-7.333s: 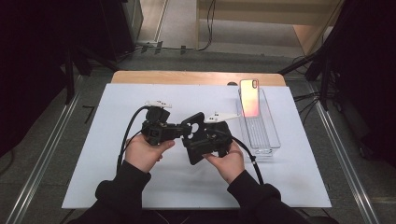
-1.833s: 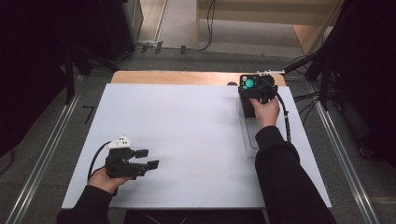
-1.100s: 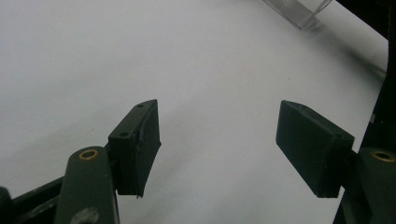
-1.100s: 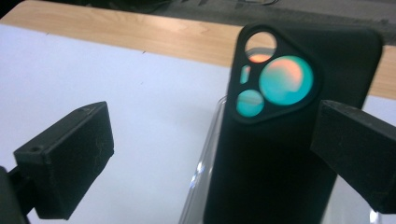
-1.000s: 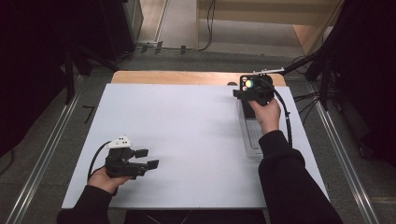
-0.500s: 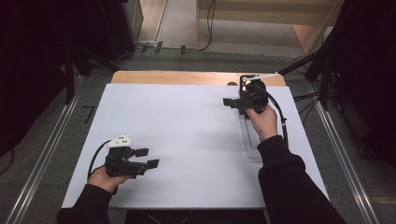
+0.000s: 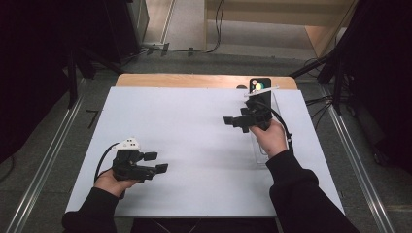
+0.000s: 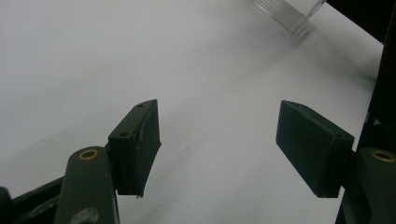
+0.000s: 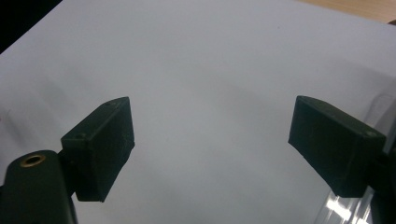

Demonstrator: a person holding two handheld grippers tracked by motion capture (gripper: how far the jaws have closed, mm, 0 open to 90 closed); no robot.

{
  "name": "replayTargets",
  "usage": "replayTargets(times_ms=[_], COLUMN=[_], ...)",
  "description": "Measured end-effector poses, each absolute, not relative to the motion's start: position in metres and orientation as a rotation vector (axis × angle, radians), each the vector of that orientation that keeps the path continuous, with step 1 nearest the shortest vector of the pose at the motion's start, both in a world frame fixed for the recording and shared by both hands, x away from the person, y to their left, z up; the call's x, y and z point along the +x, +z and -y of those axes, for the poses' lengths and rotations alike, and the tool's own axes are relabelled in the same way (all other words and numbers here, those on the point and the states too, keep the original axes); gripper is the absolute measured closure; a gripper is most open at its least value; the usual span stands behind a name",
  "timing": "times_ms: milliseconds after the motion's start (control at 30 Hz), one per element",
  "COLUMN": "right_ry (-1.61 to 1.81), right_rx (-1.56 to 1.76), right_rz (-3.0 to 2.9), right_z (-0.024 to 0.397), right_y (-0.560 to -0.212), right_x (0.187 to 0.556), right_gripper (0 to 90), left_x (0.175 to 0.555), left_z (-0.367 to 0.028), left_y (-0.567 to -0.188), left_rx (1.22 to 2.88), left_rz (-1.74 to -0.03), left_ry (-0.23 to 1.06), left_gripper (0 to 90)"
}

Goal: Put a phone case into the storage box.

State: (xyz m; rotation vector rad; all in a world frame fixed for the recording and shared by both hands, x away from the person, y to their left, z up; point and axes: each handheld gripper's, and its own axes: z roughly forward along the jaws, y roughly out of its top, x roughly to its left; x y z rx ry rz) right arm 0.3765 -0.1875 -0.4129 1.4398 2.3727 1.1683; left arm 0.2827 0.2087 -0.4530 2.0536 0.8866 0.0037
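Two grippers idle apart over the white bench. Left gripper rests at seven o'clock, fingers spread, holding nothing. Right gripper hovers at two o'clock, fingers likewise released and empty, just beside the clear tray, with a phone at its far end, probably what matters here.

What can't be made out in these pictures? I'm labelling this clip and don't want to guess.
- Clear tray, high view: the right hand and right tool cover most of it, so its contents stay unknown.
- Phone at the tray's far end, high view: screen too small to read; the tool hides its lower part.
- Clear tray, left tool view: cut off by the top edge.
- Left tool, high view: the hand hides its grip.
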Motion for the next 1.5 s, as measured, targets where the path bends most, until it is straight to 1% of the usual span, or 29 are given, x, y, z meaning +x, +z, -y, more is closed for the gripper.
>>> replayTargets(times_ms=[33,67,100,200,767,1500], right_ry=[1.17,1.169,1.167,1.164,1.196,1.164], right_rx=[1.438,1.429,1.417,1.395,1.253,1.131], right_rz=[-2.386,-2.403,-2.423,-2.475,-2.591,-2.714], right_z=[0.186,0.185,0.184,0.181,0.184,0.202], right_y=[-0.414,-0.414,-0.415,-0.417,-0.428,-0.452], right_x=[0.374,0.372,0.37,0.364,0.32,0.278], right_gripper=[16.8,22.0,23.6,24.4,24.4,23.3], left_x=[0.283,0.283,0.284,0.284,0.284,0.277], left_z=[-0.208,-0.208,-0.208,-0.207,-0.207,-0.202], left_y=[-0.453,-0.453,-0.453,-0.453,-0.452,-0.451], left_rx=[2.052,2.054,2.057,2.058,2.057,2.06], left_rz=[-0.884,-0.881,-0.88,-0.877,-0.875,-0.826], left_ry=[0.0,0.0,0.002,0.0,0.001,-0.04], left_gripper=[30.6,30.6,30.7,30.6,30.6,30.6])
